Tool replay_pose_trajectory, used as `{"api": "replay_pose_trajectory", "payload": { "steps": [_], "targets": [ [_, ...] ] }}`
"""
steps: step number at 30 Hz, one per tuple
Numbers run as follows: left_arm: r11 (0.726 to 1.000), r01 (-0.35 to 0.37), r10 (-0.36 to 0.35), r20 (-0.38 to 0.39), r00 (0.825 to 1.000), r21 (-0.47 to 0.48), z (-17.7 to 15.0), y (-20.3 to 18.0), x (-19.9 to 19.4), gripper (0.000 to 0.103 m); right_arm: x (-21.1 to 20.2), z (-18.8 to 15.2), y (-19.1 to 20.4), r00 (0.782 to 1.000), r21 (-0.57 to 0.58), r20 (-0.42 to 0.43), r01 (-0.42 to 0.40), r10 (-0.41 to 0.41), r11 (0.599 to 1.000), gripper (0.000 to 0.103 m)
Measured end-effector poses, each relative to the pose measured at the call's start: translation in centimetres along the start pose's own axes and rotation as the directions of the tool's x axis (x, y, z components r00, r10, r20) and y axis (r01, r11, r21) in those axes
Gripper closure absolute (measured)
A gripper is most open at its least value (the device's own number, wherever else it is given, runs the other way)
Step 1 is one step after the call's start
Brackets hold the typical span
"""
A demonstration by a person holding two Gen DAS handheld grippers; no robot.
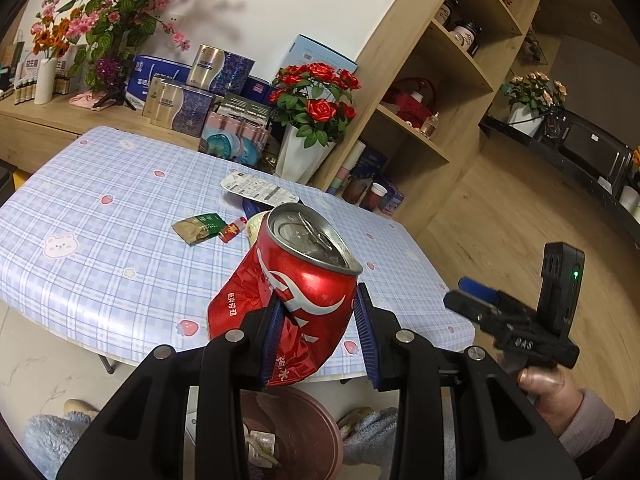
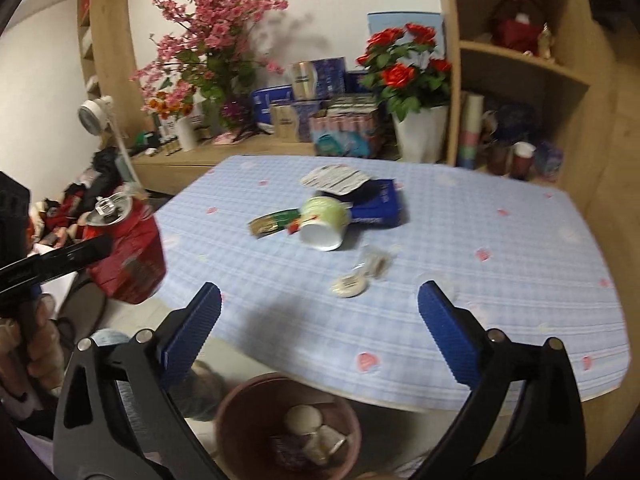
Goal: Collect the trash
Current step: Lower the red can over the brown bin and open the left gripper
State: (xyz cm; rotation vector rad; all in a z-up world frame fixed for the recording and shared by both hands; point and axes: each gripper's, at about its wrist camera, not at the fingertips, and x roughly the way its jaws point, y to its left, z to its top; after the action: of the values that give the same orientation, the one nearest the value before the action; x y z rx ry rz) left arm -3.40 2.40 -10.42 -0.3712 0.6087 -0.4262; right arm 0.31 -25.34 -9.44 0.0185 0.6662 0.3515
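Note:
My left gripper (image 1: 320, 320) is shut on a crushed red soda can (image 1: 296, 280), held tilted above a pink bin (image 1: 308, 432) on the floor in front of the table. The can (image 2: 128, 248) also shows at the left of the right wrist view. My right gripper (image 2: 320, 320) stands wide open over the table's near edge with nothing between its fingers; below it is the bin (image 2: 240, 404), which holds several scraps. On the checked tablecloth (image 2: 480, 220) lie a tipped paper cup (image 2: 324, 220), a green-gold wrapper (image 2: 272, 222), a round lid (image 2: 350, 285) and a clear packet (image 2: 374, 262).
A blue box (image 2: 380, 200) with a printed sheet (image 2: 336, 178) on it lies behind the cup. Flower vases and boxes crowd the sideboard (image 1: 40, 120) behind the table. Wooden shelves (image 1: 440, 92) stand at the right. The person's slippered feet flank the bin.

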Motion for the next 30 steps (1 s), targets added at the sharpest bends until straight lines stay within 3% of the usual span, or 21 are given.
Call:
{"api": "replay_pose_trajectory", "payload": {
  "steps": [6, 30],
  "targets": [
    [1.0, 0.021, -0.02, -0.037, 0.999, 0.024, -0.5, -0.8, 0.7, 0.069, -0.3, 0.1, -1.6, 0.996, 0.005, 0.034, 0.078, -0.078, 0.997, 0.006],
    [0.987, 0.128, -0.106, -0.196, 0.975, 0.101, -2.5, -3.8, 3.9, 0.069, 0.4, -0.5, -3.9, 0.993, 0.057, 0.03, 0.115, -0.117, 0.992, 0.006]
  ]
}}
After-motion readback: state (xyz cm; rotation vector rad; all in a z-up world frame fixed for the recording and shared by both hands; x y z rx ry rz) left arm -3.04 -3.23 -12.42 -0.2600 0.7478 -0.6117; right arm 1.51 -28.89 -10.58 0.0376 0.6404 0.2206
